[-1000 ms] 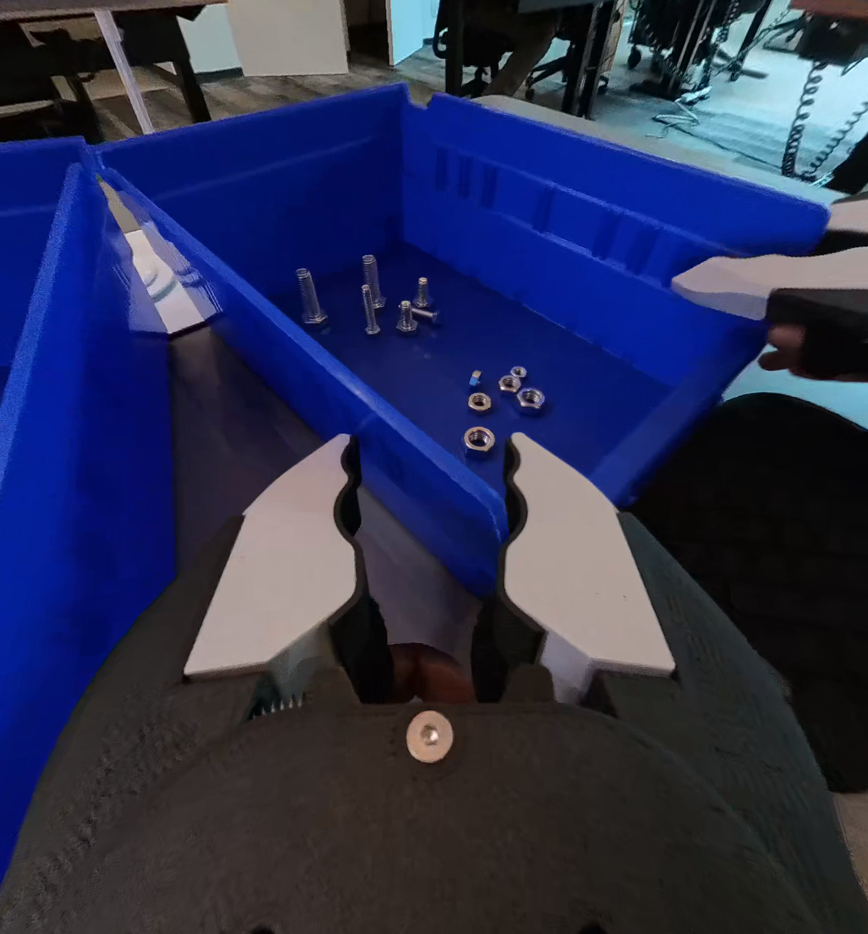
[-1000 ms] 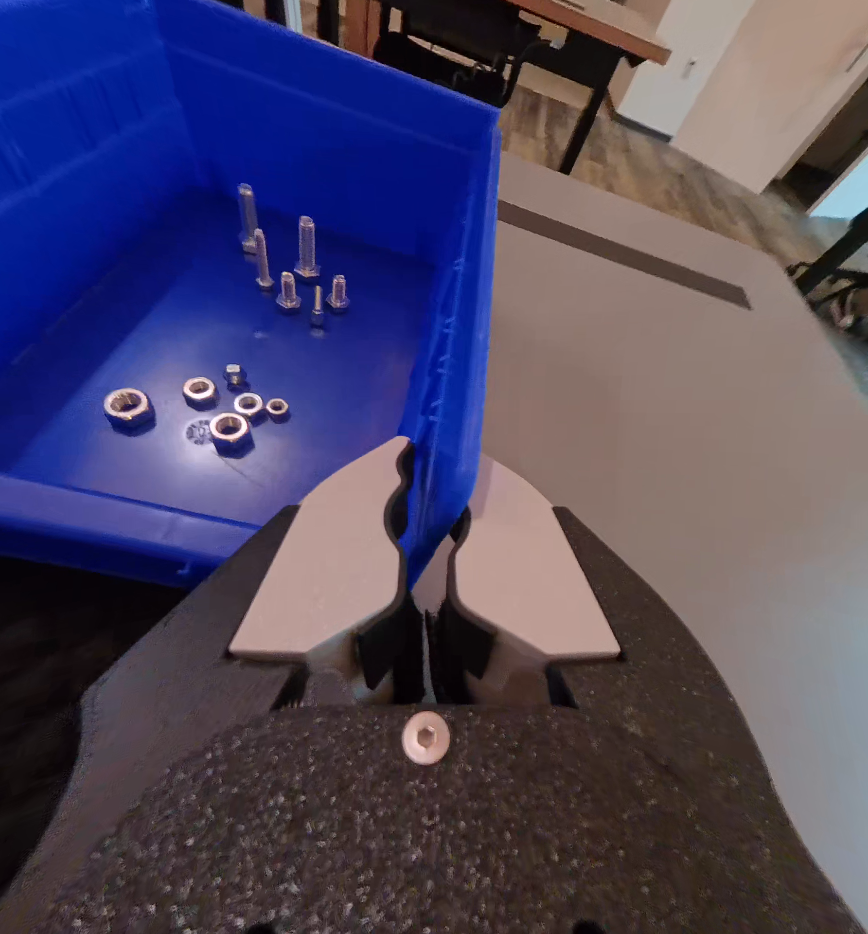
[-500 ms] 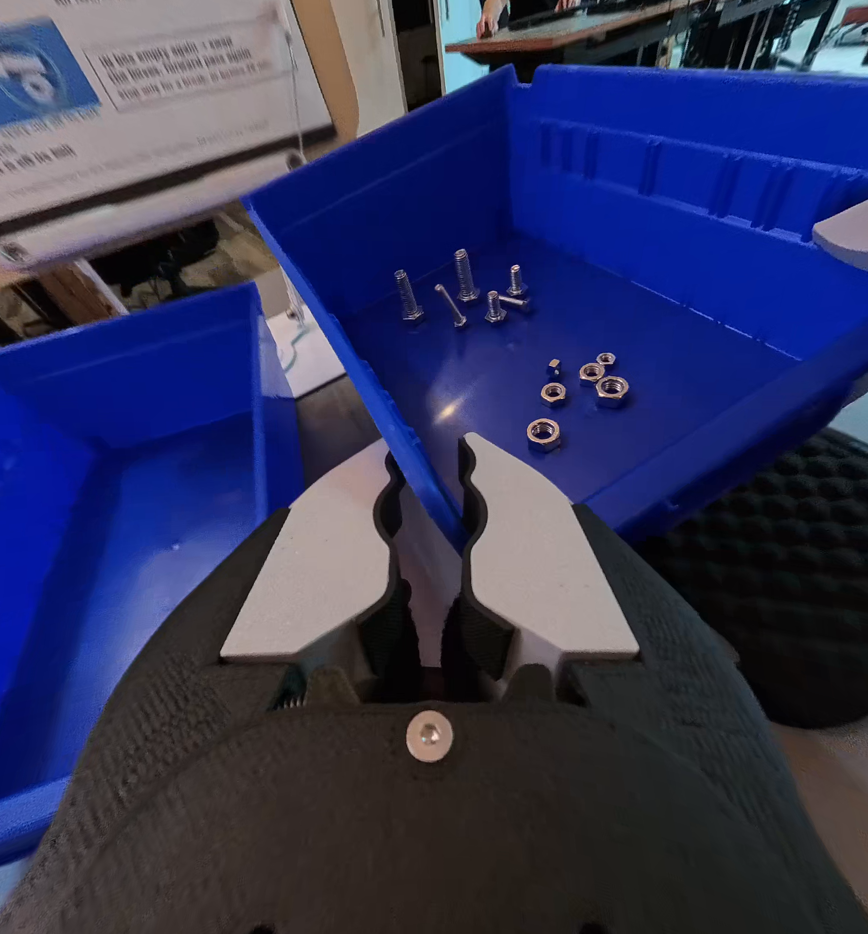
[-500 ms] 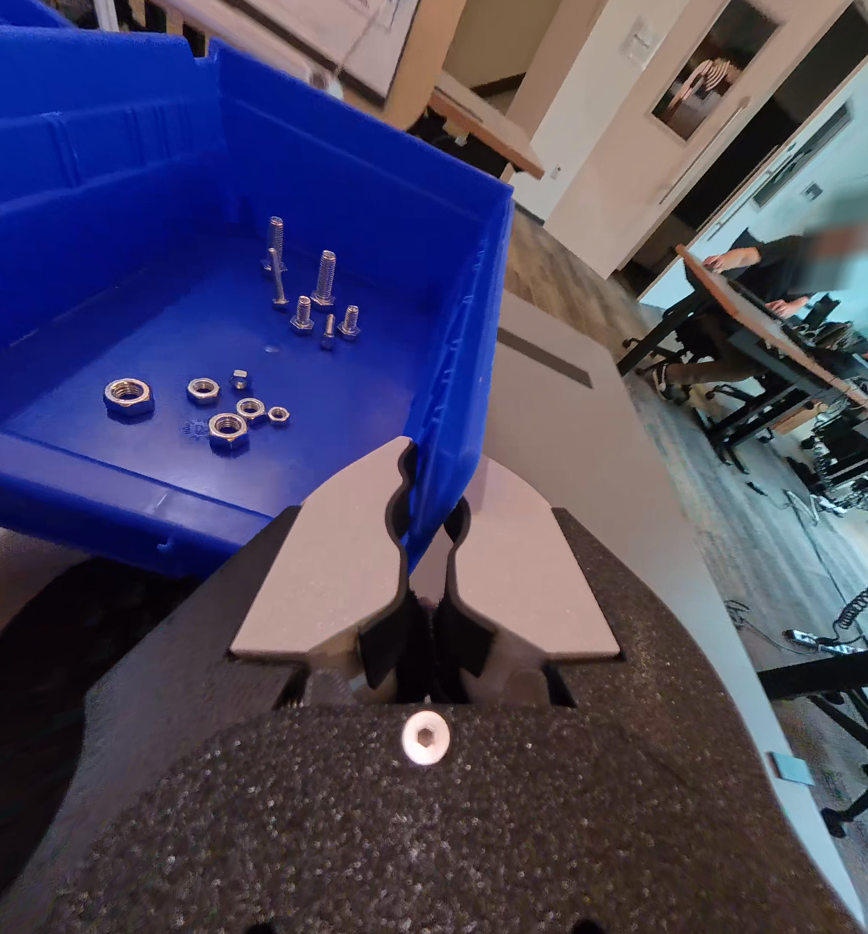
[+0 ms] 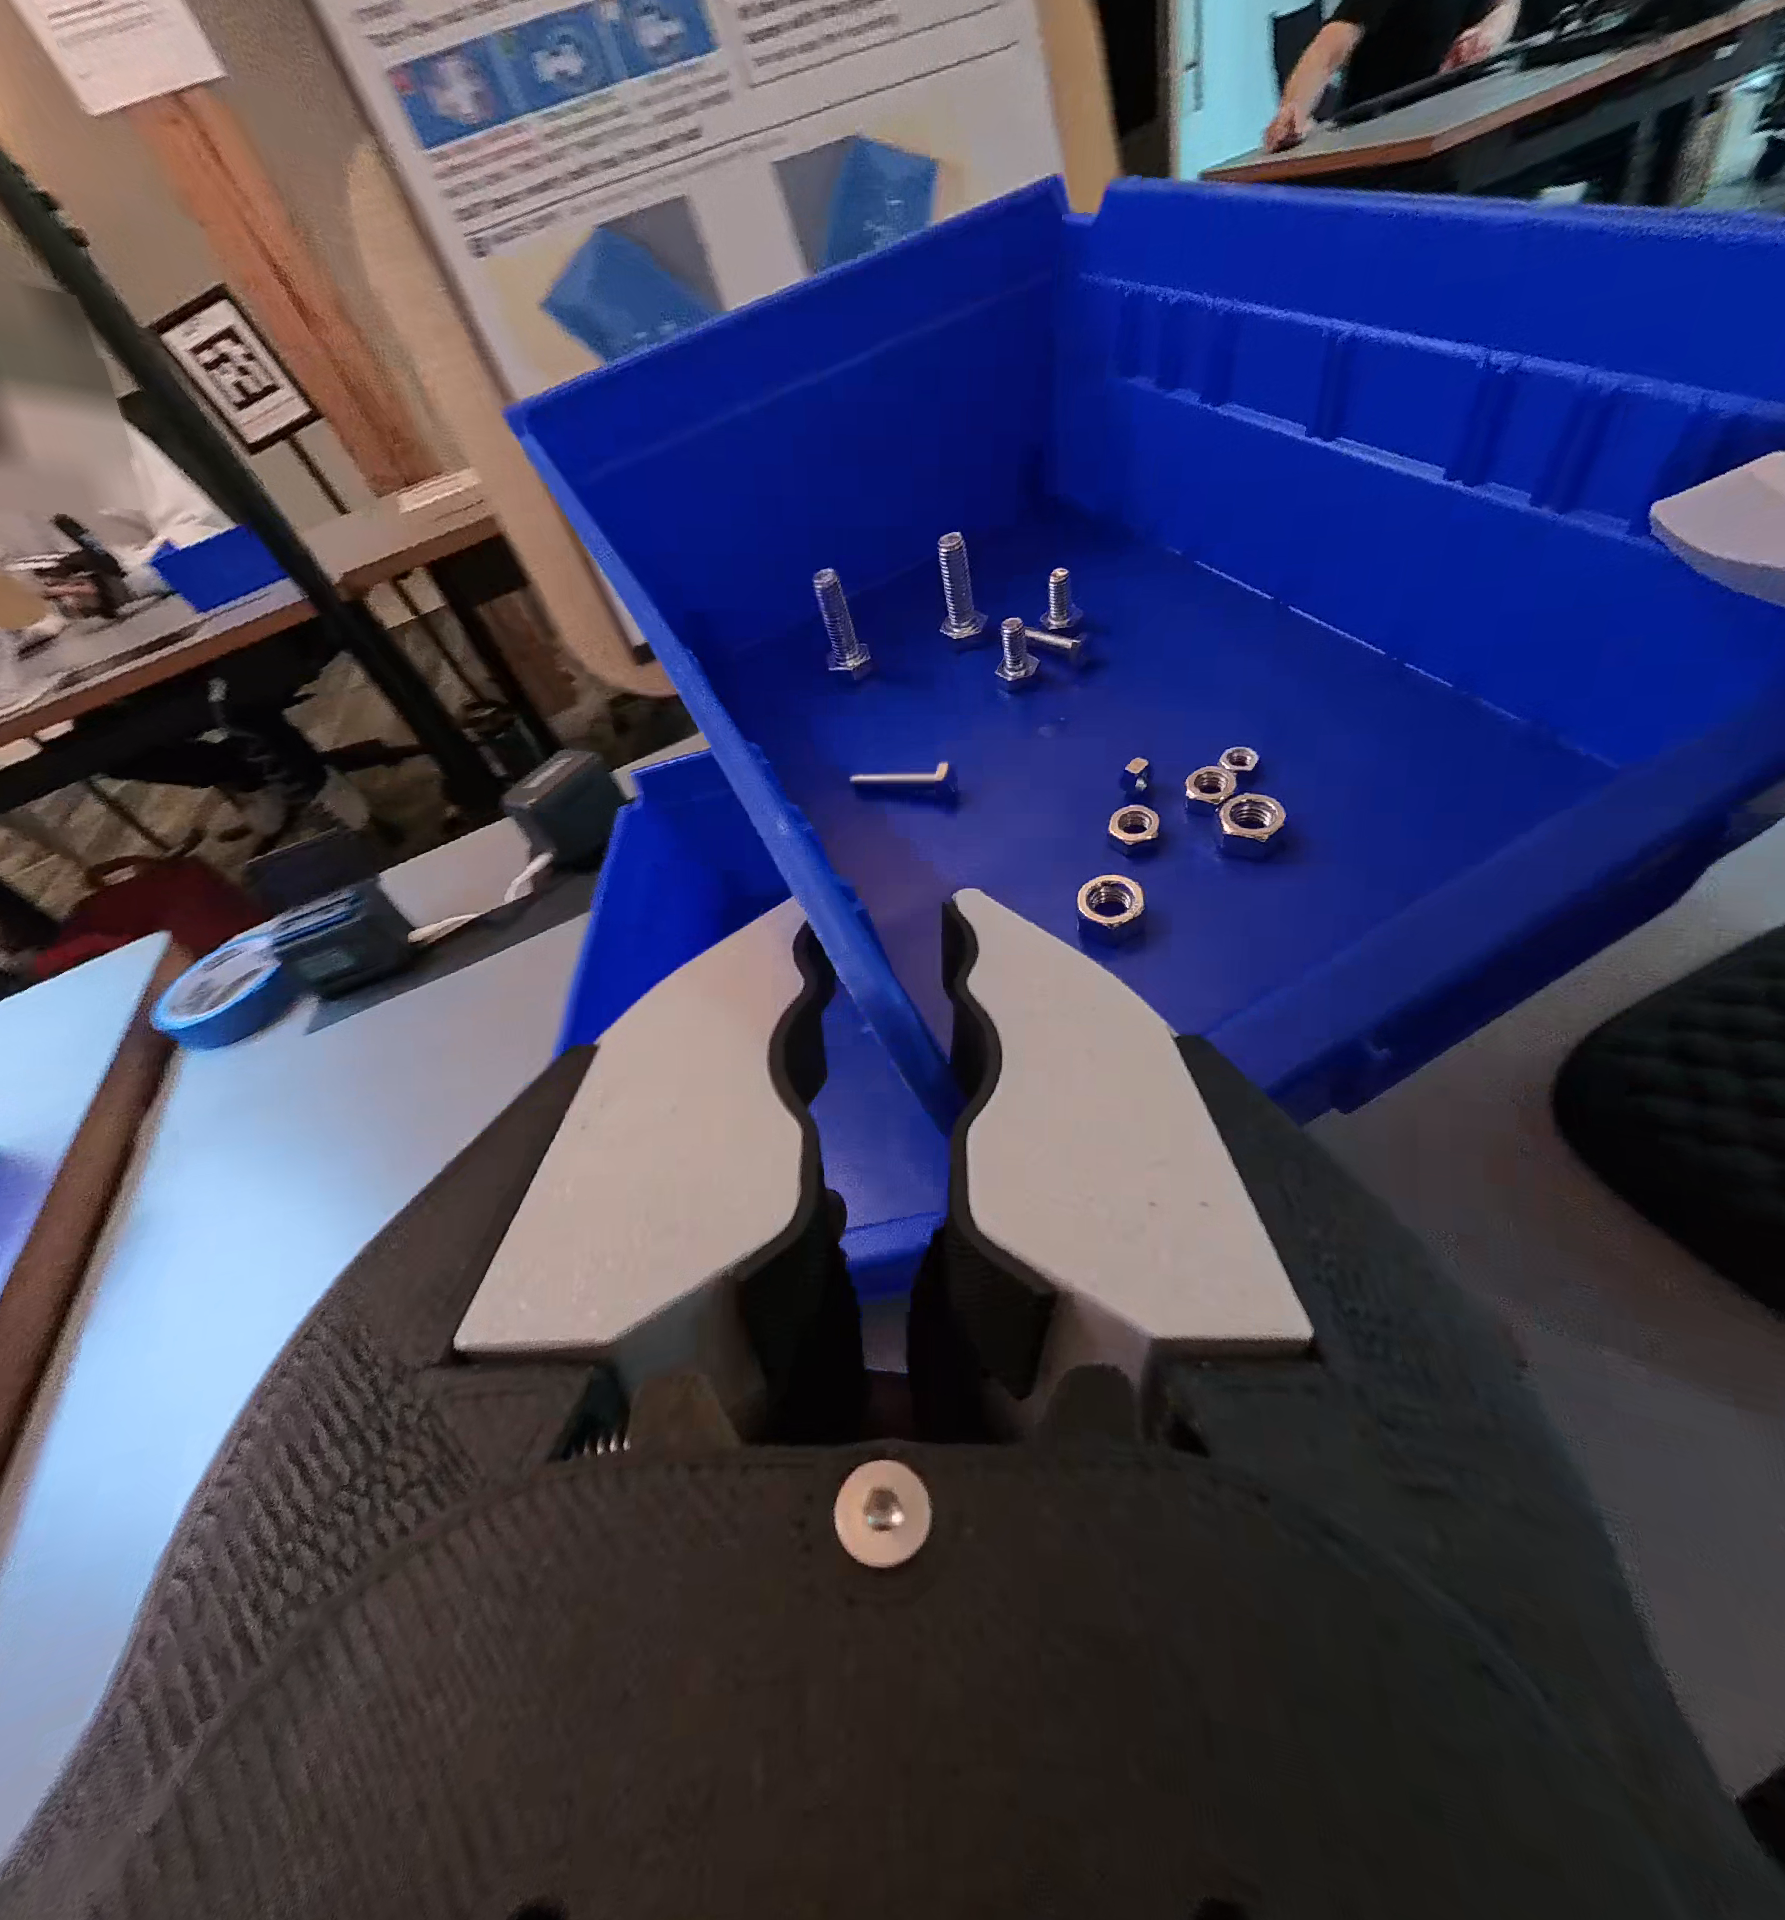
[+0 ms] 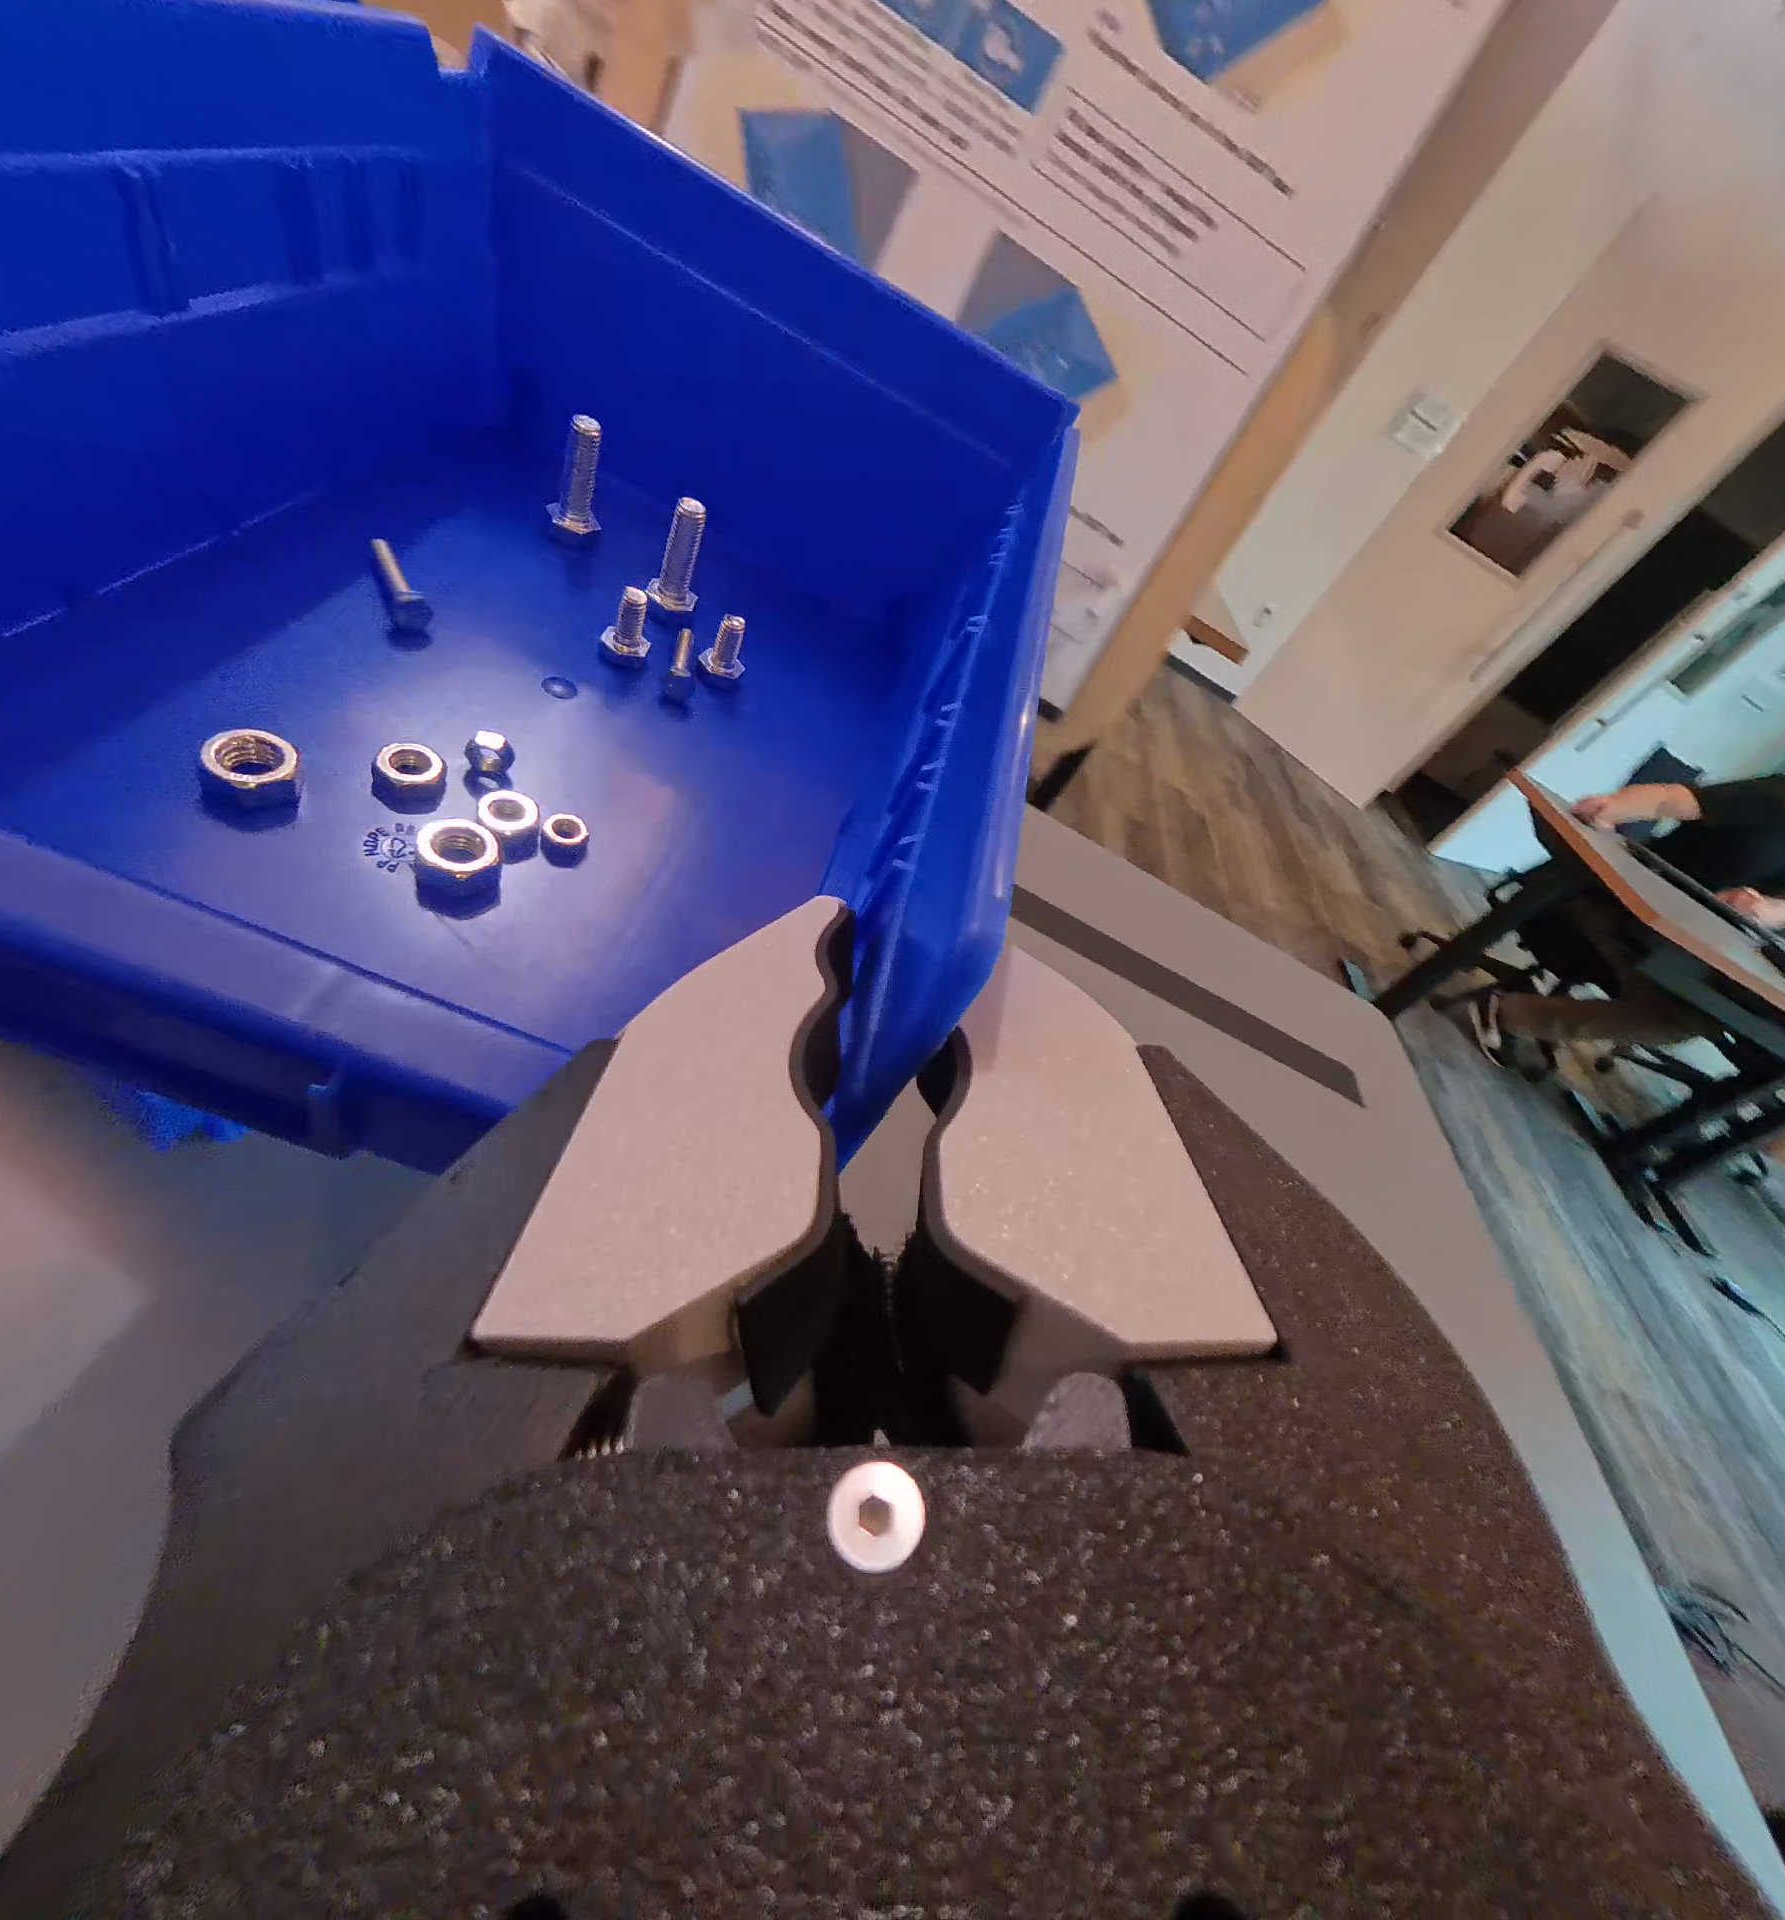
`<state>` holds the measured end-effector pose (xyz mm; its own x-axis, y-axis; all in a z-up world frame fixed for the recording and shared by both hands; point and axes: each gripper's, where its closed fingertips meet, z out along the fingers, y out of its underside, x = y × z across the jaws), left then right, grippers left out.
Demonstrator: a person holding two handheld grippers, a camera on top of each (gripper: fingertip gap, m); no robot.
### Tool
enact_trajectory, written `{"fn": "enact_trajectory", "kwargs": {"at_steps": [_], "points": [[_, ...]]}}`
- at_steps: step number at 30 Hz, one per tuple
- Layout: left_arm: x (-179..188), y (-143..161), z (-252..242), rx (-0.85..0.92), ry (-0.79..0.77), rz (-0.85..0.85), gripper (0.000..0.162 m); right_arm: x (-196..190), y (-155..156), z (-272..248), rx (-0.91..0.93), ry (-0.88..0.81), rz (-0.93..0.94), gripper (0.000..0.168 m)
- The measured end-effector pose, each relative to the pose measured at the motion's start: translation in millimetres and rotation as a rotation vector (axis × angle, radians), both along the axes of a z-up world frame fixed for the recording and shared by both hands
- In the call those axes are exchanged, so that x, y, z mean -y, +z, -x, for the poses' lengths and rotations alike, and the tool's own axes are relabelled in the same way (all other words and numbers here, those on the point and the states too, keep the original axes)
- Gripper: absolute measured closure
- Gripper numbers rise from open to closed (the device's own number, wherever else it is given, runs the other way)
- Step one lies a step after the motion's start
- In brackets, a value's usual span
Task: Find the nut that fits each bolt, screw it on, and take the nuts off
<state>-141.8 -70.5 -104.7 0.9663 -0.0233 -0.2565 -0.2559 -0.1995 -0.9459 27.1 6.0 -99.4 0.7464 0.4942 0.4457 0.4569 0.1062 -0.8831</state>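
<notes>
Two hand-held grippers carry a blue plastic bin [image 5: 1387,436] lifted and tilted above a grey worktop [image 5: 1553,1226], each one clamped on a side wall. The left gripper [image 5: 880,940] has its jaws pinching the bin's left wall near the front corner, the thin blue edge running up between the two grey fingers [image 5: 690,1122]. The right gripper [image 6: 893,982] has its jaws closed on the opposite wall [image 6: 929,852], the blue rim sandwiched between them; one of its grey fingertips shows at the far right edge of the left wrist view.

On the bin floor, four silver bolts [image 5: 955,587] stand head-down in a loose cluster toward the back, with a small bolt lying among them. A slim bolt [image 5: 903,779] lies on its side, apart from the group and closer to the left wall. Six hex nuts [image 5: 1249,823] of differing sizes rest nearer the front lip, the largest nut [image 5: 1109,907] set slightly apart from the rest and closest to the left gripper. None of the nuts sits on a bolt.

Below the raised bin in the left wrist view are a second blue bin [image 5: 659,894], a roll of blue tape [image 5: 218,987] on the worktop, and a black textured mat [image 5: 1729,1101] to the right. Posters [image 5: 701,135] hang on the wall behind, and a person [image 6: 1719,831] sits at a distant desk in the right wrist view.
</notes>
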Motion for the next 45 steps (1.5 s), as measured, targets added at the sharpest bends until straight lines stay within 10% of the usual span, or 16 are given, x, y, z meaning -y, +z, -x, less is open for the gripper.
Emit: {"fn": "enact_trajectory", "kwargs": {"at_steps": [22,45], "points": [[131.2,-15.8,234.0,-0.154,0.509,0.12,0.143,62.3,-40.1,287.7,-0.035,0.489,0.032,0.157],[139.9,-127.1,282.0,-0.003,0.543,0.14,0.147,77.6,-150.2,321.9,0.222,0.473,-0.008,0.152]]}}
